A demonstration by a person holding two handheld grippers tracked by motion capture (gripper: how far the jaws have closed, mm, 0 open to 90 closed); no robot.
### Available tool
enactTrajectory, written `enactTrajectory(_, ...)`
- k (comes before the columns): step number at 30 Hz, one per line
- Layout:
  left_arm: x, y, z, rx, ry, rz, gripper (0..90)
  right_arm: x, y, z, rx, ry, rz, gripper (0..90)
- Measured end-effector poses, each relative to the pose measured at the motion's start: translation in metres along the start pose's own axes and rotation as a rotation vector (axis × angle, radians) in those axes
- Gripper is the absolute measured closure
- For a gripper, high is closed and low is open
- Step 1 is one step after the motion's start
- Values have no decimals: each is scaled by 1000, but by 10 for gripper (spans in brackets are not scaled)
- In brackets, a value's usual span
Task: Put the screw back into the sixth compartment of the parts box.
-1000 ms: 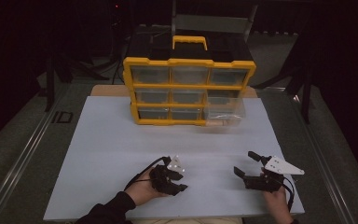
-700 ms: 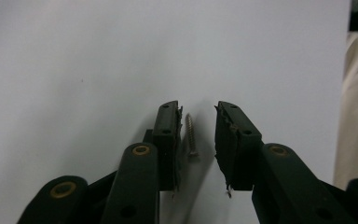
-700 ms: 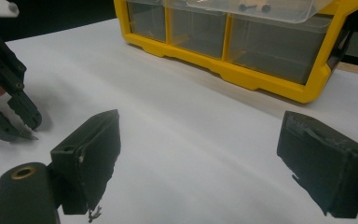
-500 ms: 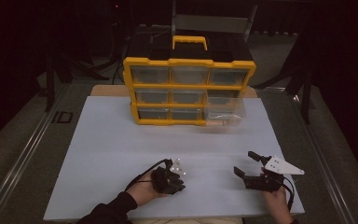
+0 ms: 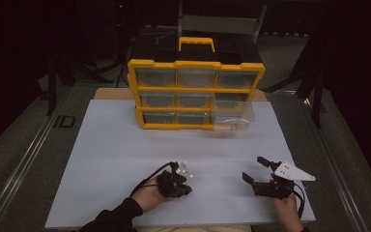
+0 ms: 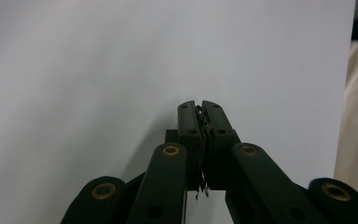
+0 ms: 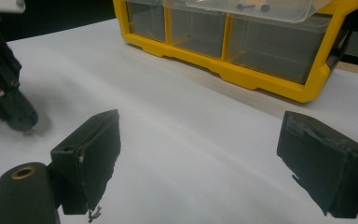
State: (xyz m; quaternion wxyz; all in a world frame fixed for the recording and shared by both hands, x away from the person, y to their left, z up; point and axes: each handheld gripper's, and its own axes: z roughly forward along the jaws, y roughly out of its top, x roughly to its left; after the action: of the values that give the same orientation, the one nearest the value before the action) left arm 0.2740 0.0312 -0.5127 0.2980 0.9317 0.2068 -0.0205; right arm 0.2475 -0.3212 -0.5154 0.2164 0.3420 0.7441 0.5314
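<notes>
The left gripper (image 5: 186,186) rests low over the white table sheet (image 5: 116,150) near the person's edge, held in the left hand (image 5: 149,195). Its jaws have just been closing and now stand pressed together; the left gripper view shows the two black jaws meeting tip to tip above bare white surface, with nothing visible between them. The right gripper (image 5: 256,169) sits well apart to the right, held in the right hand (image 5: 285,205), its jaws spread wide and empty; the right gripper view shows clear sheet between the two pads (image 7: 93,154). Both grippers point toward the far side of the table. There stands the yellow drawer cabinet (image 5: 195,92), upright, with a yellow carry handle (image 5: 196,42) on its black top and three rows of clear drawers. One clear drawer (image 5: 232,113) at the right side is pulled out toward the person; in the right gripper view small dark items (image 7: 249,6) lie in it, too small to identify. The cabinet is well apart from both grippers.
</notes>
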Motion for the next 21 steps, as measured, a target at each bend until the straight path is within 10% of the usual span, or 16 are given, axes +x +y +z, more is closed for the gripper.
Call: enactTrajectory(21, 9, 52, -43, -135, 84, 5, 881, 0, 0, 0, -1, 1, 2, 133)
